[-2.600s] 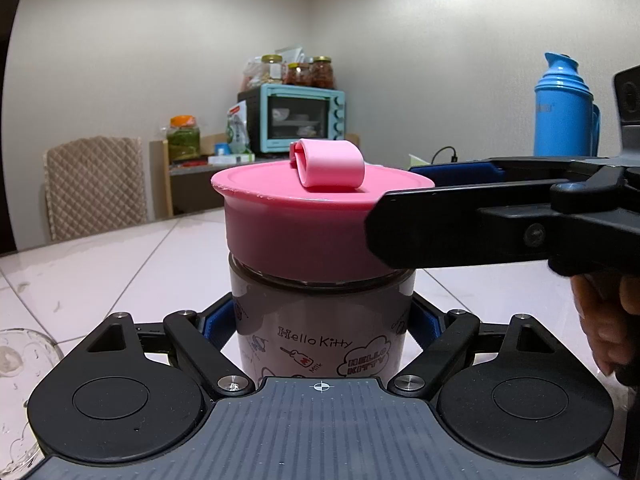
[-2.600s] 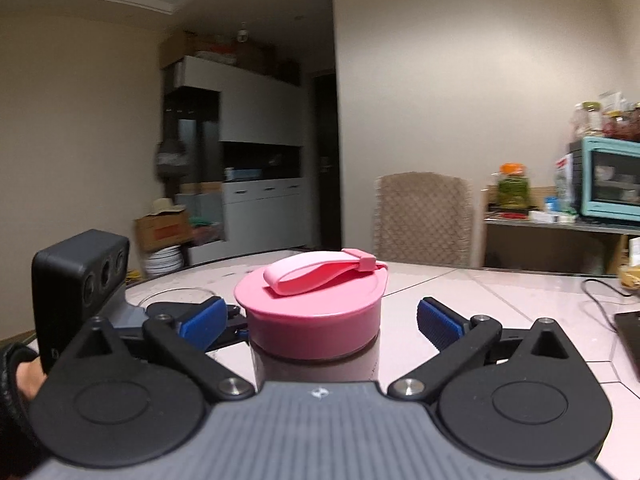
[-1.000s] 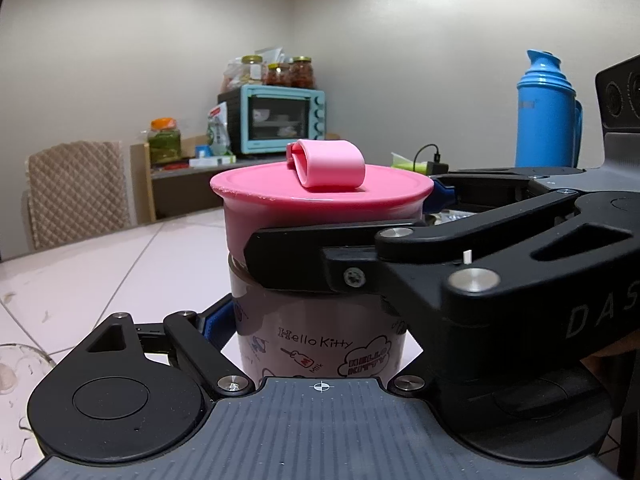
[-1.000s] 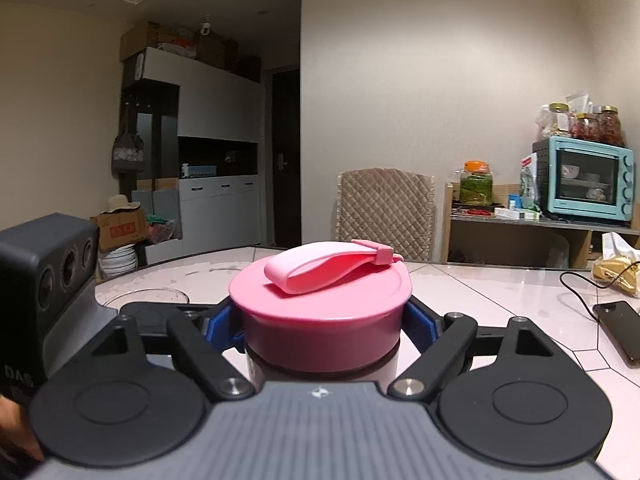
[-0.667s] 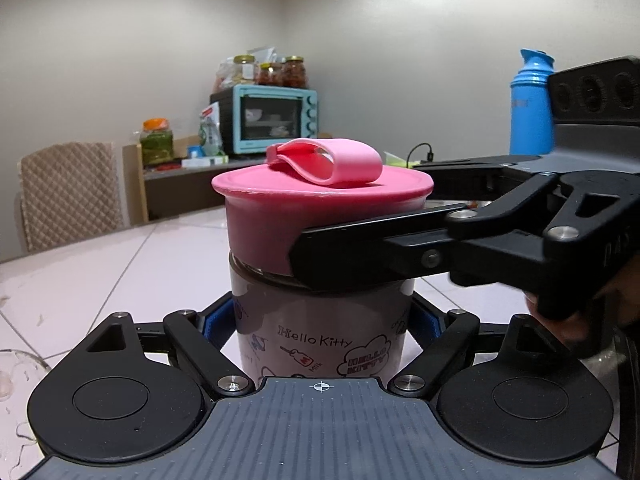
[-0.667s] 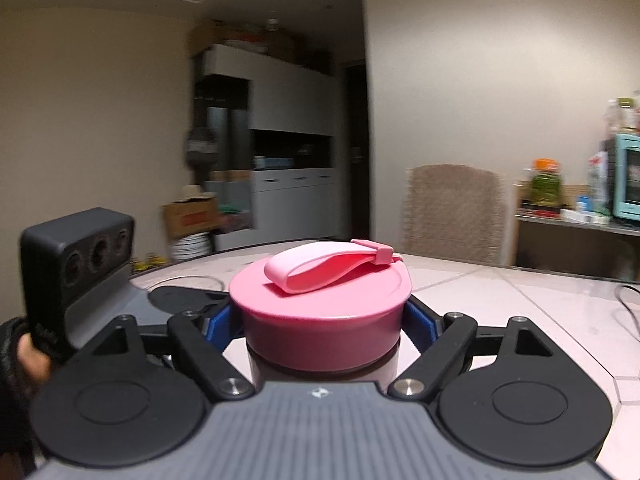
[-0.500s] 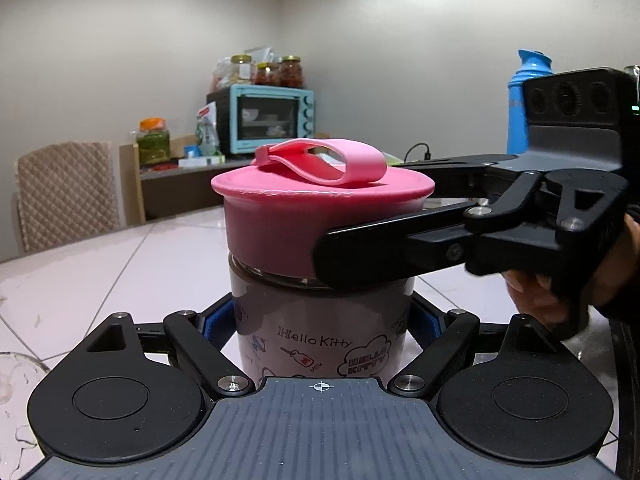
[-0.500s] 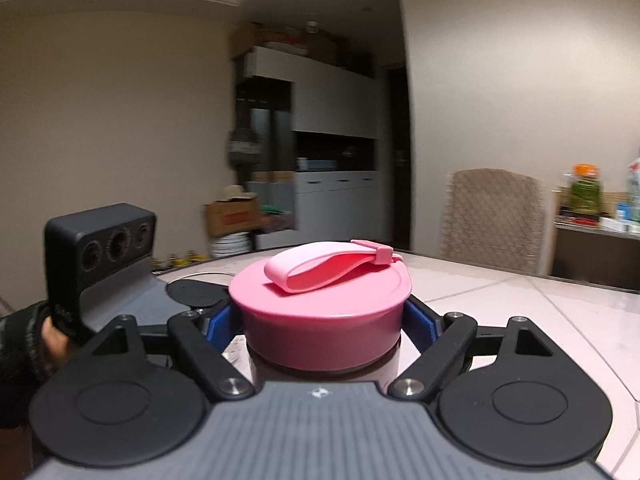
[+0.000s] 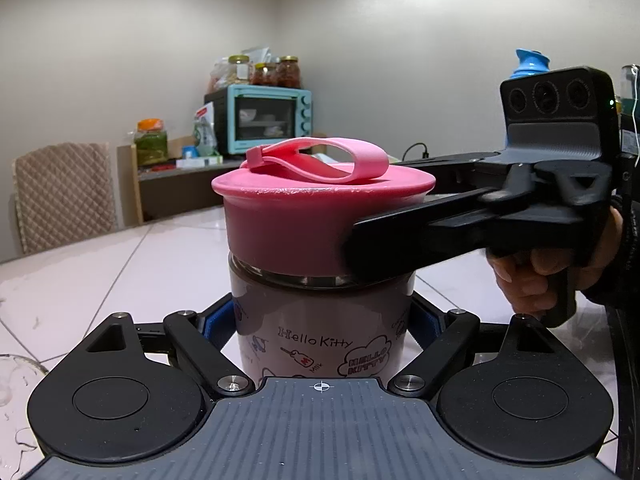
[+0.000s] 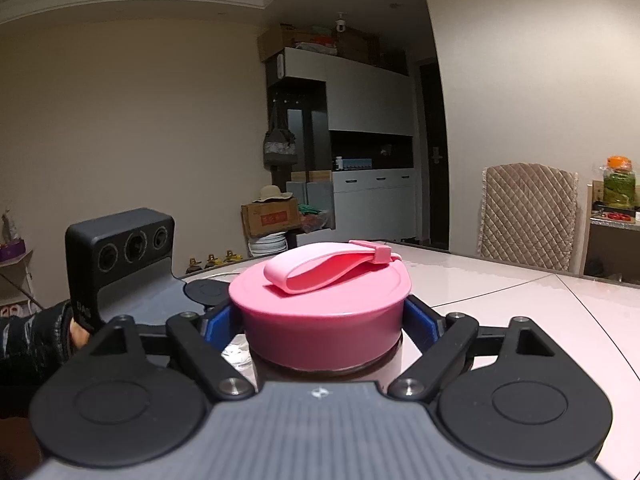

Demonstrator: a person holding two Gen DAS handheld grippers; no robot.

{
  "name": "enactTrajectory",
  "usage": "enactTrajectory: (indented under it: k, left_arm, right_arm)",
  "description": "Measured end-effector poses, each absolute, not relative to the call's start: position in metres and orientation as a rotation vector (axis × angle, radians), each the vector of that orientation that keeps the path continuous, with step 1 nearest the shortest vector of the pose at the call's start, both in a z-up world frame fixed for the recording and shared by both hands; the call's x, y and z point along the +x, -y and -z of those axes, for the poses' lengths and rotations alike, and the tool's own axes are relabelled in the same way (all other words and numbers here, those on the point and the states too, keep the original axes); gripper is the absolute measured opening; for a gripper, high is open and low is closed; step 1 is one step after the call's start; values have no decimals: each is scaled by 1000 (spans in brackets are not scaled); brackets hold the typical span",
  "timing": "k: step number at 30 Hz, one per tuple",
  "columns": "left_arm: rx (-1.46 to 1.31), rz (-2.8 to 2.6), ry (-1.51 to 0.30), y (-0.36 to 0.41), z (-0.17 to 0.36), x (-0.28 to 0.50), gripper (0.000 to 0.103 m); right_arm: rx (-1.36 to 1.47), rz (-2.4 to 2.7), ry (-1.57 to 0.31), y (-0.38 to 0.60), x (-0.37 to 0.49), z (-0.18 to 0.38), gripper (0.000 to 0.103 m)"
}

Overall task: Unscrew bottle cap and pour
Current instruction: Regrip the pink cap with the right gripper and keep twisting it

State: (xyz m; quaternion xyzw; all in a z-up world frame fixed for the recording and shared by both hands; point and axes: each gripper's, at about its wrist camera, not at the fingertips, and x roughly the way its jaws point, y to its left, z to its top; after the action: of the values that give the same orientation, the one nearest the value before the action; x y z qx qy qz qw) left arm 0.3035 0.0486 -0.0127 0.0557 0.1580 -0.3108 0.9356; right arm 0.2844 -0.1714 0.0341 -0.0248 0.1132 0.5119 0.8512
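Cap (image 9: 316, 220) strap turned; two hand-held grippers, one bottle (image 9: 320, 332).

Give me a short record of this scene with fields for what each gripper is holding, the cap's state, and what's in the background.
left gripper: shut on the Hello Kitty bottle, fingers either side of its body
right gripper: shut on the pink cap
cap state: on the bottle, loop strap lying across its top
surface: white tiled table
background: teal toaster oven with jars on top, quilted chair, blue thermos
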Motion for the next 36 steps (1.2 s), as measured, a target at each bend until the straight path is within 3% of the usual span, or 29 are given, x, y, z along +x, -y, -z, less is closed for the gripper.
enactTrajectory:
  k: [21,36]
  left_arm:
    - [103,630,-344,-48,13,306,90]
    - [112,628,-323,-49,13,309,90]
  right_arm:
    - [-66,-555,-162,125,205,-30,102]
    - [-60,-419,-191,99,213,-14,102]
